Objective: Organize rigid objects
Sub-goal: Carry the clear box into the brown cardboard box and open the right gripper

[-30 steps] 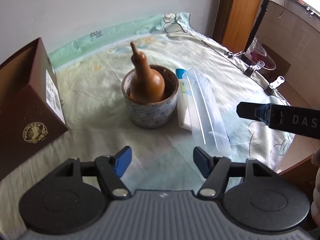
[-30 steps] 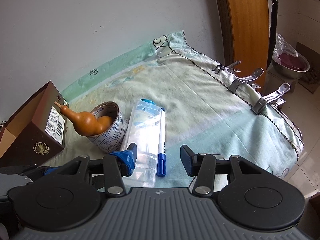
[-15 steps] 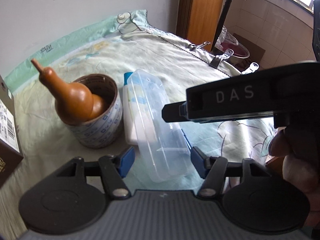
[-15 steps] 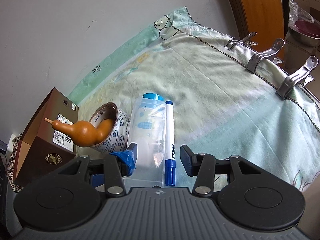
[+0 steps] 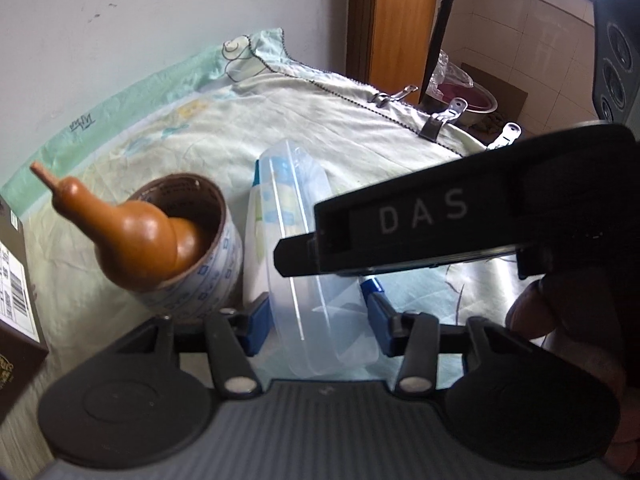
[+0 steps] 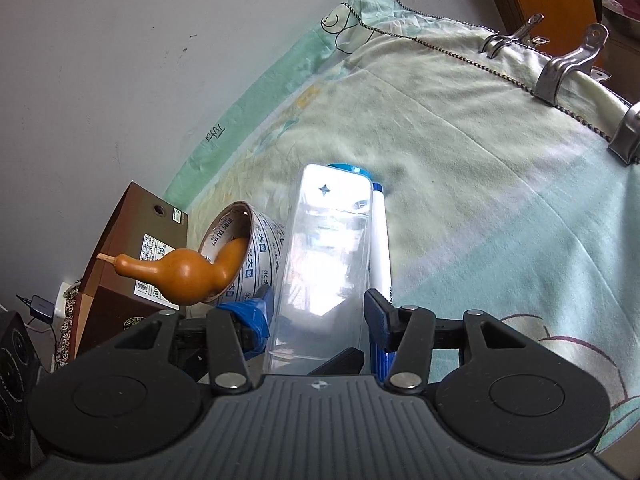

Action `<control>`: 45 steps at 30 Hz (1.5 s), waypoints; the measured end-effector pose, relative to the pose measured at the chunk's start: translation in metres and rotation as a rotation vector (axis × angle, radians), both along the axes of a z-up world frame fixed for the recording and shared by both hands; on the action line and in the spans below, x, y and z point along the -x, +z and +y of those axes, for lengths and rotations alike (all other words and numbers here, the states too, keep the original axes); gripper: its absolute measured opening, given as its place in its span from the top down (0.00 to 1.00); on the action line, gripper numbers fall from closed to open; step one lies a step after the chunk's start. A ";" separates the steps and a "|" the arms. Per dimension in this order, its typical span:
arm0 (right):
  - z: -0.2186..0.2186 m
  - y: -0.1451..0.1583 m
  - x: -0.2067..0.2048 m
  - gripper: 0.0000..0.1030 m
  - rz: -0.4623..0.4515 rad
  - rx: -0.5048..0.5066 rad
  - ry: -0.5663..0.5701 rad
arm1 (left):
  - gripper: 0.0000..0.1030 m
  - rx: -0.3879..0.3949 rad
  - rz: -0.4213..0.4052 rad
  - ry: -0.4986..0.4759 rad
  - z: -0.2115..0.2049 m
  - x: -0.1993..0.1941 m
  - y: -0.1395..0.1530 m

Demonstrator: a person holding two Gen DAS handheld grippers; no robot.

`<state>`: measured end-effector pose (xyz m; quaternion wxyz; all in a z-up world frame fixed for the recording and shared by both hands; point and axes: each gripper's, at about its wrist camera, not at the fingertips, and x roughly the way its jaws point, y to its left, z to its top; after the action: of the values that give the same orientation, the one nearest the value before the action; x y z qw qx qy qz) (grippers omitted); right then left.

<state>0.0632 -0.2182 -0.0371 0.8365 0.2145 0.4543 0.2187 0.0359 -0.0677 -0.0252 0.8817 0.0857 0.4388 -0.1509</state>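
A clear plastic box (image 5: 296, 240) lies lengthwise on the pale cloth, with a blue-capped marker (image 6: 380, 240) along its right side. My left gripper (image 5: 318, 320) straddles the box's near end. Its jaws are closing and the blue pads sit just at the box's sides. My right gripper (image 6: 318, 312) hangs open over the same end, the box (image 6: 324, 240) showing between its fingers. One of the right gripper's fingers (image 5: 304, 252) crosses above the box. A brown gourd (image 5: 132, 240) leans out of a tape roll (image 5: 208, 272) to the left.
A brown cardboard box (image 6: 148, 224) stands left of the tape roll (image 6: 260, 240). A white tube with a blue cap (image 5: 254, 220) lies against the clear box's left side. Metal clips (image 6: 560, 68) pin the cloth at the right table edge. A hand (image 5: 560, 312) holds the right gripper.
Both grippers came down and in toward the clear box. The left jaws narrowed around its near end. The right gripper swung across the left wrist view, over the box.
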 end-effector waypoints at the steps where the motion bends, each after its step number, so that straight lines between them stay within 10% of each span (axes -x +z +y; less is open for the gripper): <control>1: 0.000 0.001 0.000 0.65 -0.002 0.005 0.001 | 0.54 0.004 -0.001 0.002 0.001 0.000 0.000; 17: 0.021 0.057 0.045 0.72 -0.164 -0.030 0.037 | 0.71 0.051 -0.234 0.003 0.025 0.057 0.065; 29: 0.142 0.138 0.044 0.72 -0.439 -0.051 0.329 | 0.72 0.035 -0.516 0.267 0.125 0.094 0.142; 45: 0.339 0.086 -0.001 0.73 -0.327 0.146 0.662 | 0.73 0.144 -0.280 0.637 0.290 0.041 0.087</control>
<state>0.0642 0.1208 0.0492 0.7951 -0.0418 0.3739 0.4756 -0.0052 0.2224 0.0619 0.9400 -0.0980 0.3064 0.1140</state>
